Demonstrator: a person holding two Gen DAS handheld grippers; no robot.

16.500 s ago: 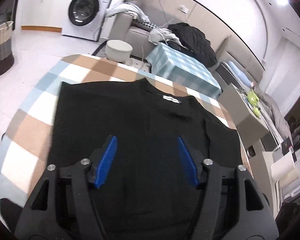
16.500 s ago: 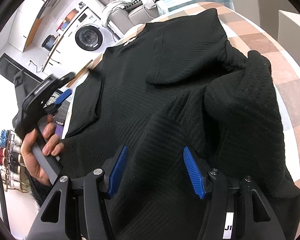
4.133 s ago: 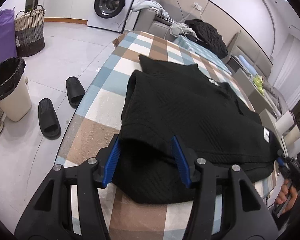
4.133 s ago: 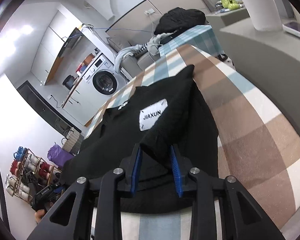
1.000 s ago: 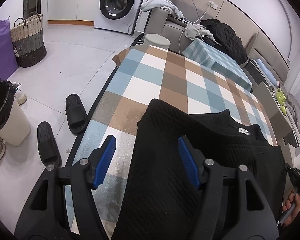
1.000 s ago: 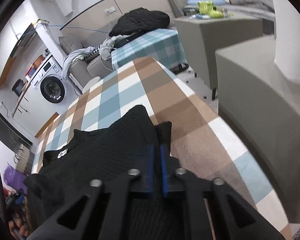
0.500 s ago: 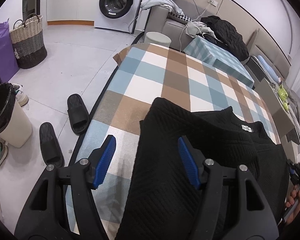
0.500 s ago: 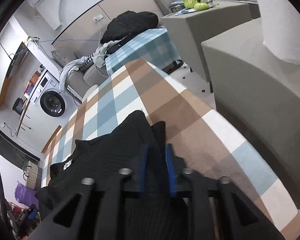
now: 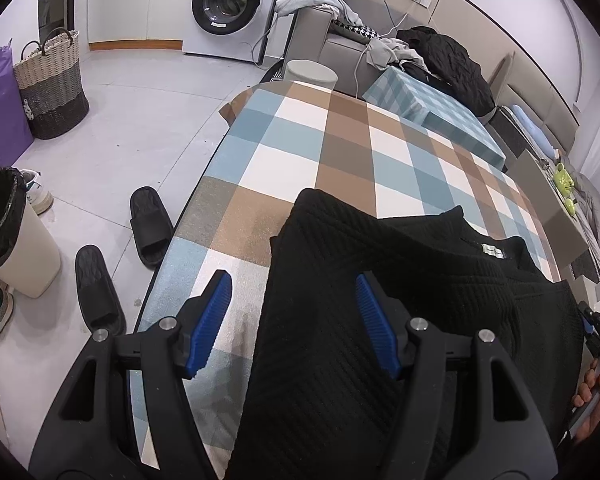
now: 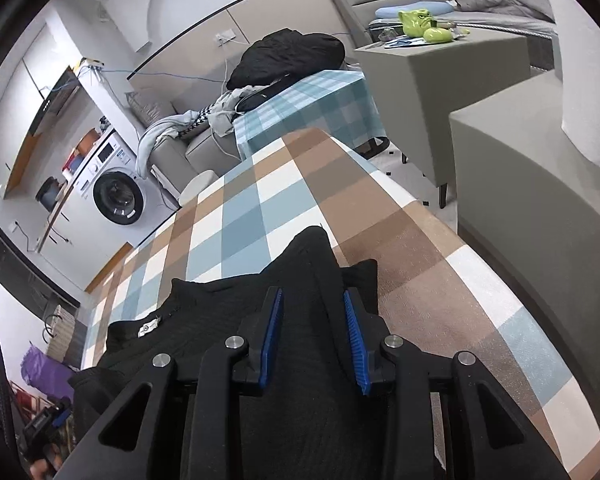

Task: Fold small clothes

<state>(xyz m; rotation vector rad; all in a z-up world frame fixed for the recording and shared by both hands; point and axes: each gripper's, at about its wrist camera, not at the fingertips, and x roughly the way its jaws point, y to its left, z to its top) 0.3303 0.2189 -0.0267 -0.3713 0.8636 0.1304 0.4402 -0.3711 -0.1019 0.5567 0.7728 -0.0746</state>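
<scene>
A black knit sweater (image 9: pixel 380 280) lies folded on the checked table (image 9: pixel 300 152), its neck label toward the right. My left gripper (image 9: pixel 294 320) hovers open over the sweater's left edge, and the pads touch no fabric. In the right wrist view the same sweater (image 10: pixel 308 264) ends in a raised folded corner. My right gripper (image 10: pixel 312 336) sits just behind that corner with its jaws opening to a narrow gap. The fabric runs between the blue pads (image 10: pixel 270 332), which are not pressing on it. A hand holds the right gripper (image 9: pixel 598 332) at the far right edge.
Two black slippers (image 9: pixel 148 224), a lined bin (image 9: pixel 16 236) and a woven basket (image 9: pixel 52 84) stand on the floor to the left. A round stool (image 9: pixel 310 74), a sofa with clothes and a washing machine (image 9: pixel 228 4) lie beyond. Grey cabinets (image 10: pixel 440 80) flank the table's right.
My right gripper was shut on the sweater's corner a second ago; its jaws have since parted and let the fabric go. The left gripper stays open and still.
</scene>
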